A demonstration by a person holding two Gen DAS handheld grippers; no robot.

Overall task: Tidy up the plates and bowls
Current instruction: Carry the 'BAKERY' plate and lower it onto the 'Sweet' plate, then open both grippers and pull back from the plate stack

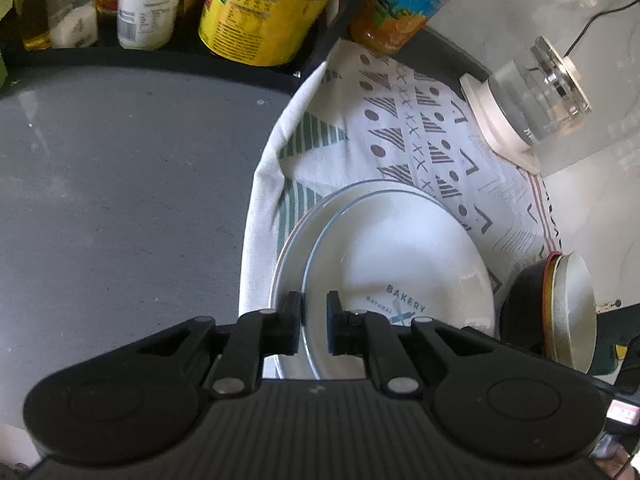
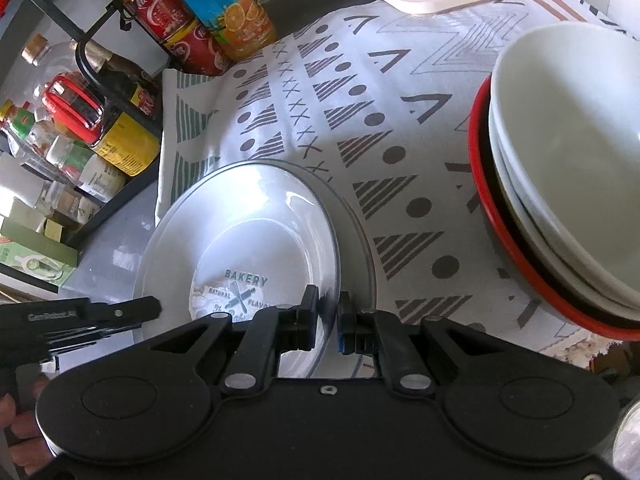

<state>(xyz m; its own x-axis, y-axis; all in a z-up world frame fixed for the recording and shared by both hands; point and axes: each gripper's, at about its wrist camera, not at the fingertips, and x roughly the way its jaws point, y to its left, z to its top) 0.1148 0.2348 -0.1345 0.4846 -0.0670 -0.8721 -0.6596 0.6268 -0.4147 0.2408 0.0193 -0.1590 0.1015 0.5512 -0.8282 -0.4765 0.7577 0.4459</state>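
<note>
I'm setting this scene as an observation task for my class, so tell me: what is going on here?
A person is tidying dishes with a hand-held gripper in each hand. The left gripper and right gripper are both clamped on opposite rims of the top plate, printed BAKERY, which sits on another plate on a patterned cloth. A stack of bowls stands beside it, white bowls nested in a red-rimmed one.
</note>
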